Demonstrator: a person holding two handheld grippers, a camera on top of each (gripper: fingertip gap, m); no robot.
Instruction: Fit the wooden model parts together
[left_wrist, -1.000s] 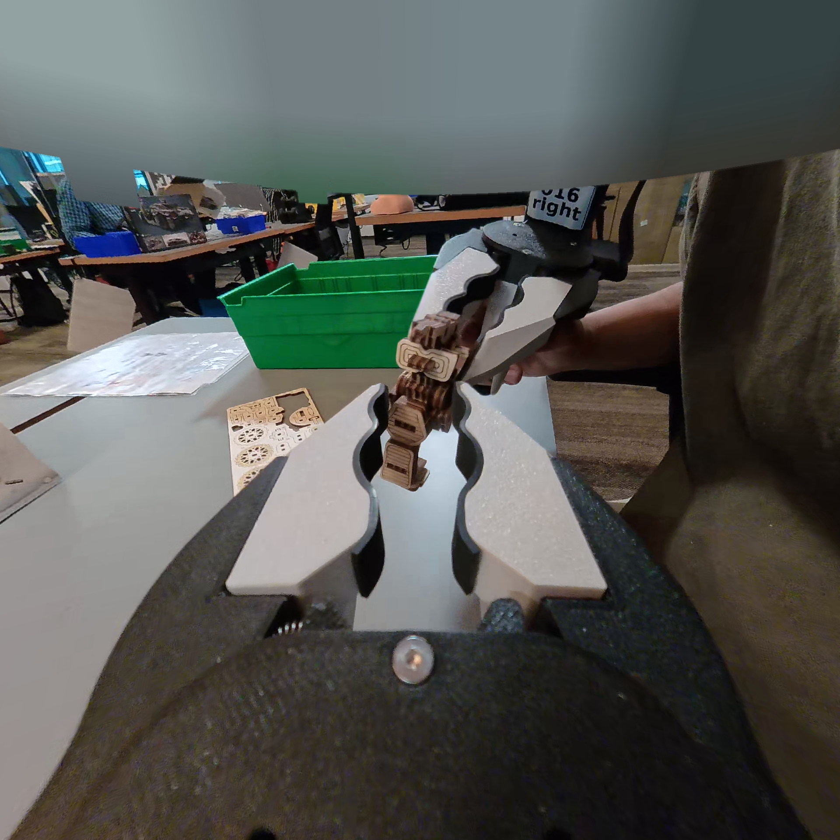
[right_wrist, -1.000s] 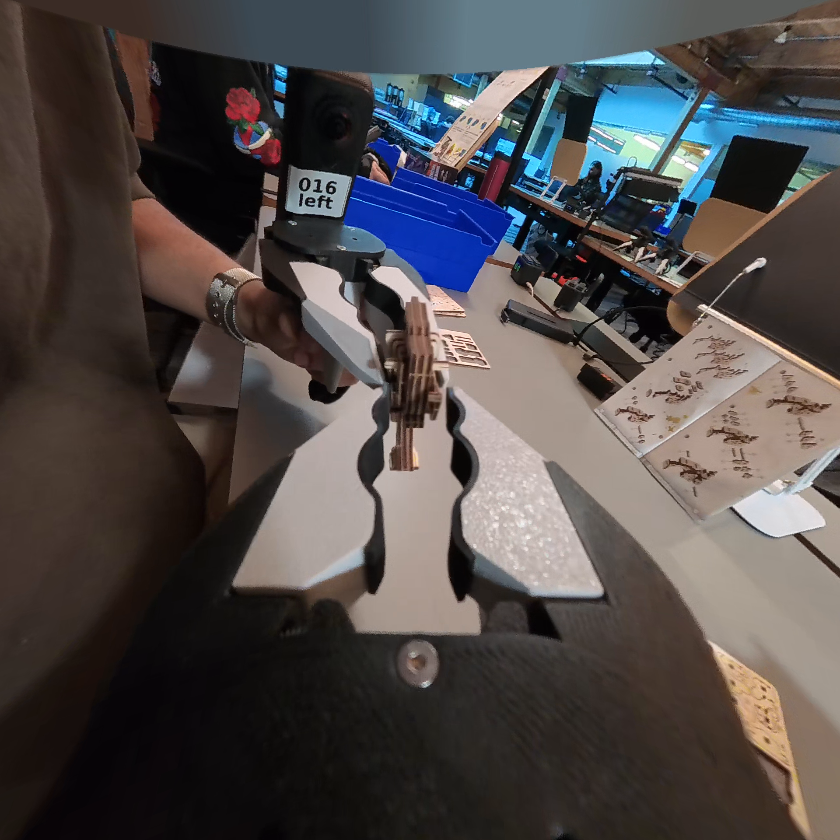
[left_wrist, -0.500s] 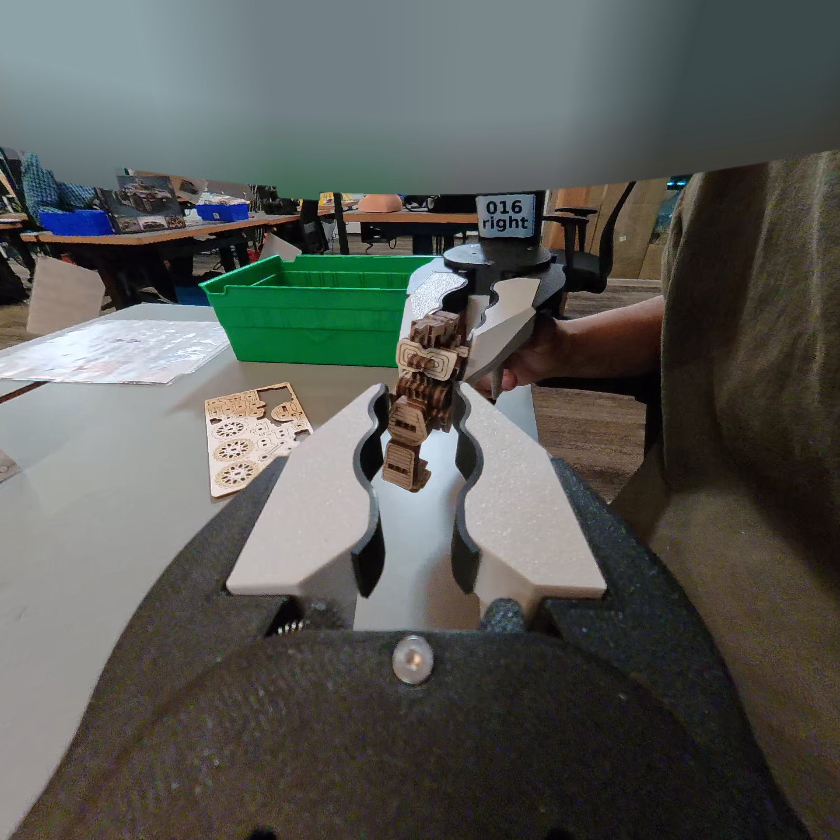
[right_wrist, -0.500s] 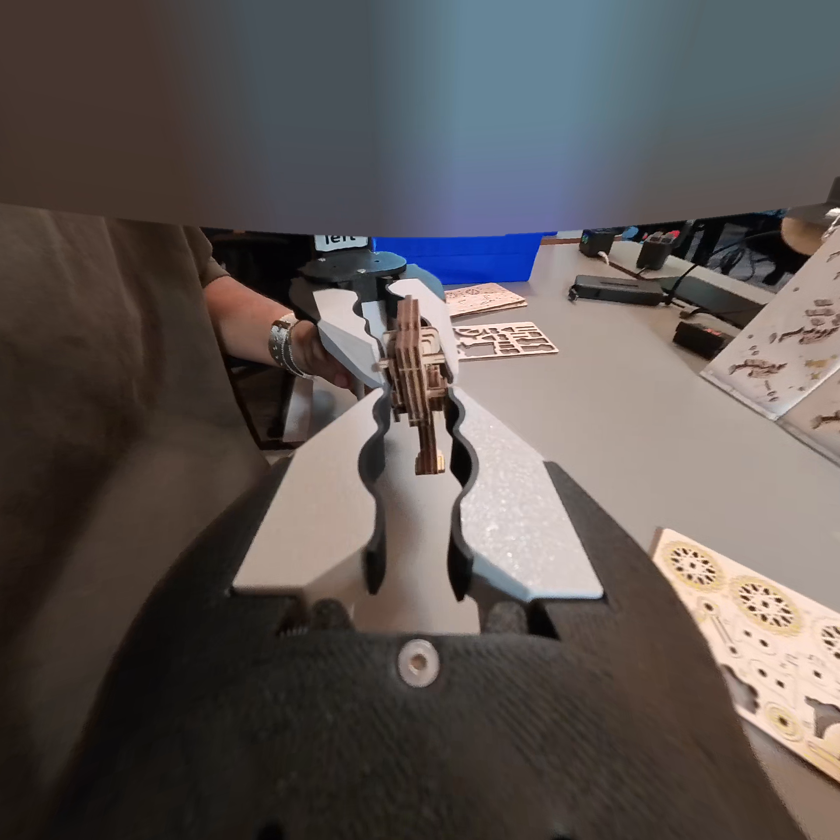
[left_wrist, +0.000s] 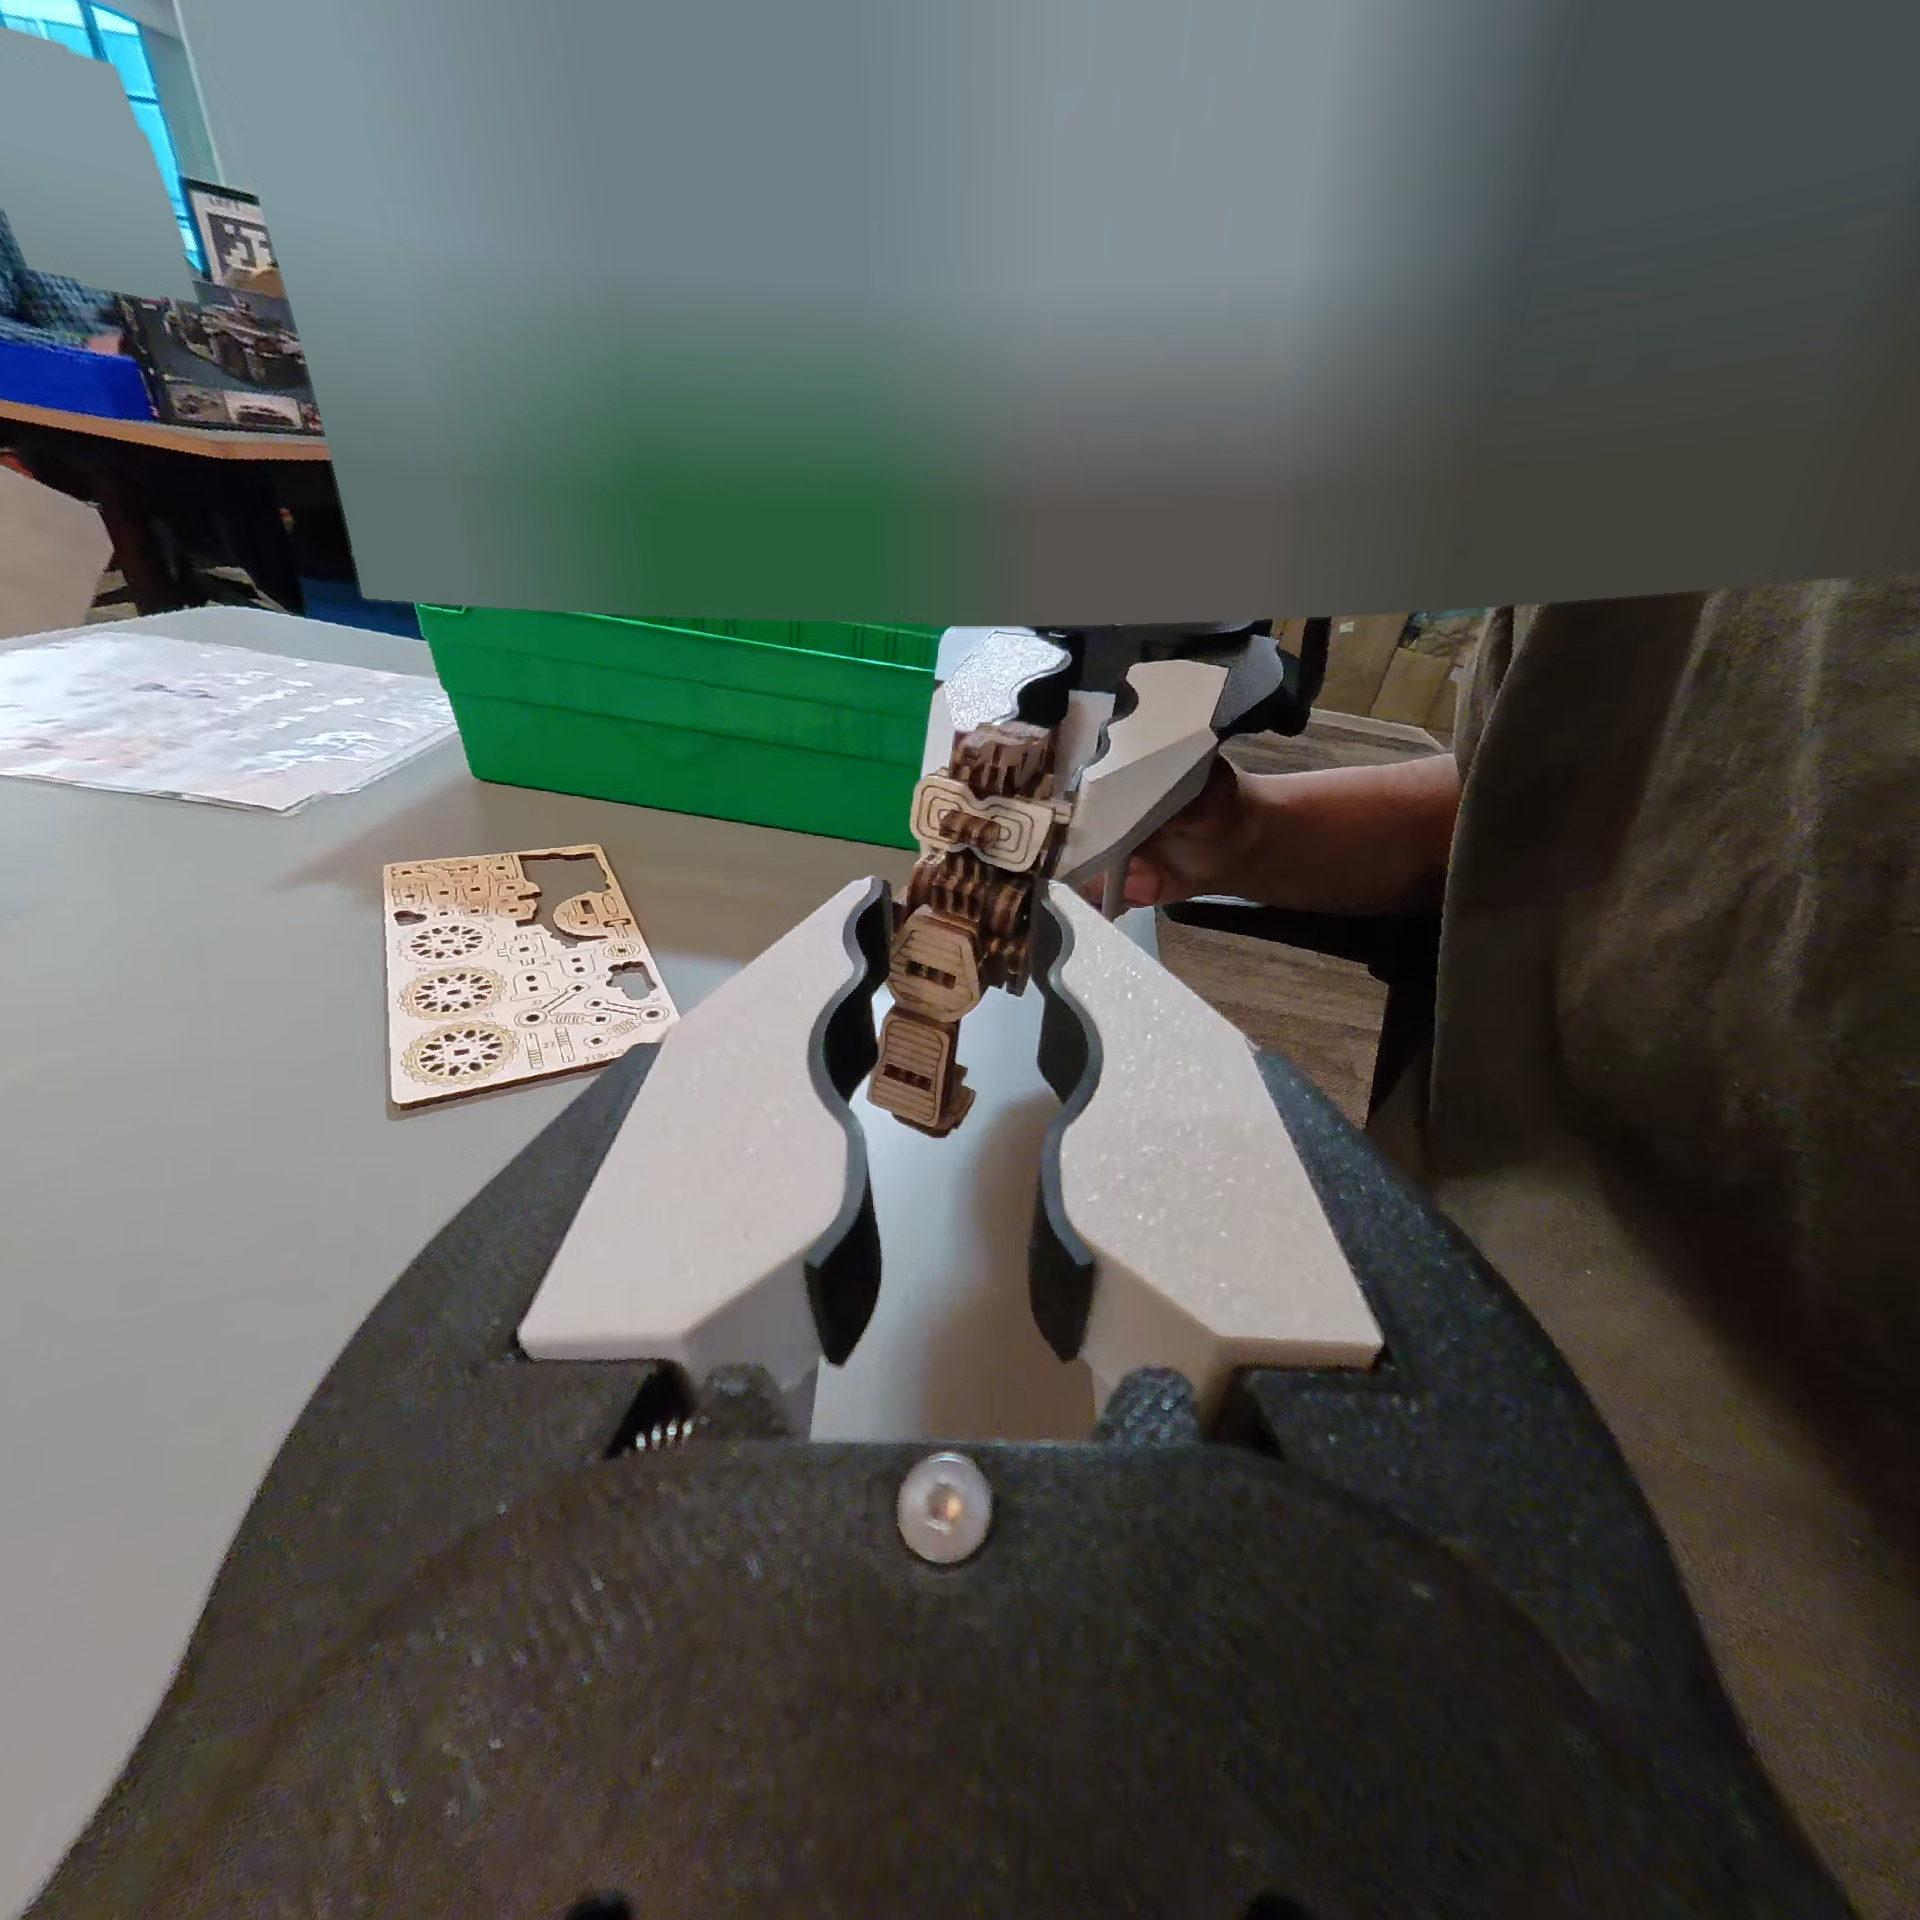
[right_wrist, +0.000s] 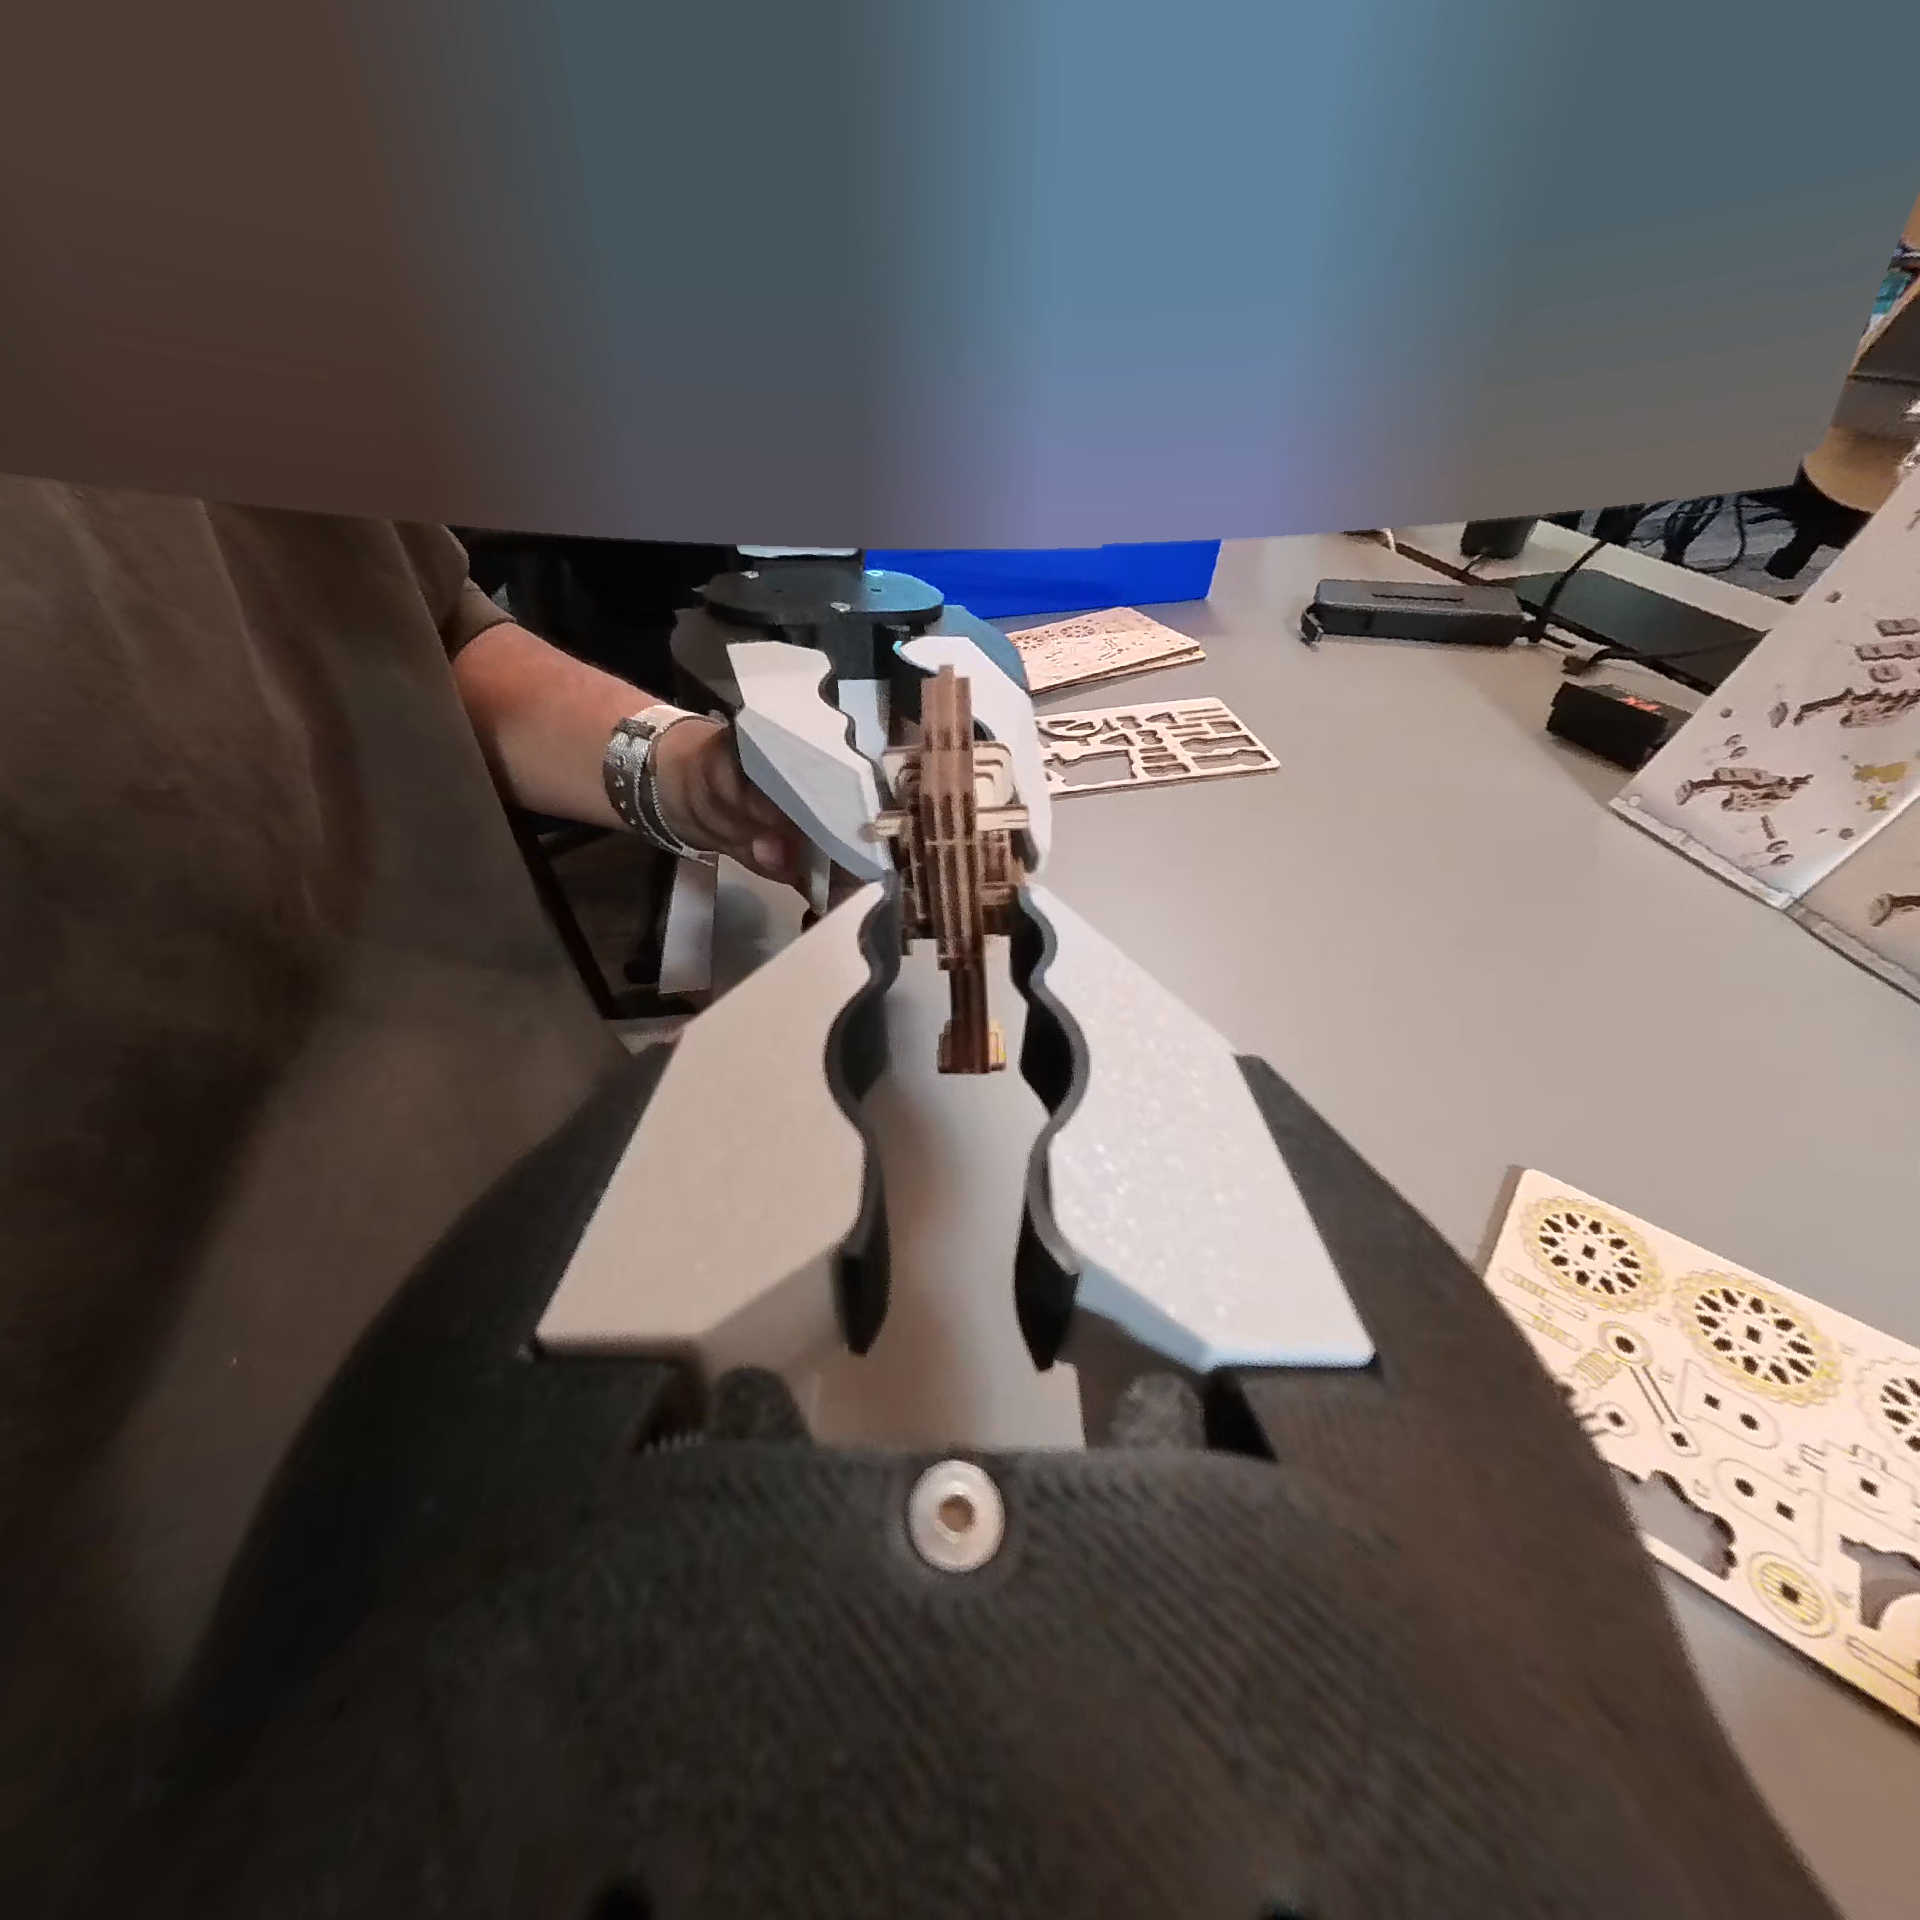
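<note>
Between both pairs of jaws hung the model (left_wrist: 961, 935), clamped at the tips by the left gripper (left_wrist: 961, 914) and right gripper (right_wrist: 951, 904). Light, stiff, thin plywood, probably fragile; best gripped on flat faces.

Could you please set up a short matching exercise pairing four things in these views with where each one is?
Things:
1. wooden model
2. green bin
3. parts sheet with gear wheels
4. black power brick

Places:
A. flat on the table, in front of the bin
B. far side of the table in the right wrist view
C. between both grippers' fingertips
D. behind the parts sheet in the left wrist view

Pairs: 1-C, 2-D, 3-A, 4-B
</note>
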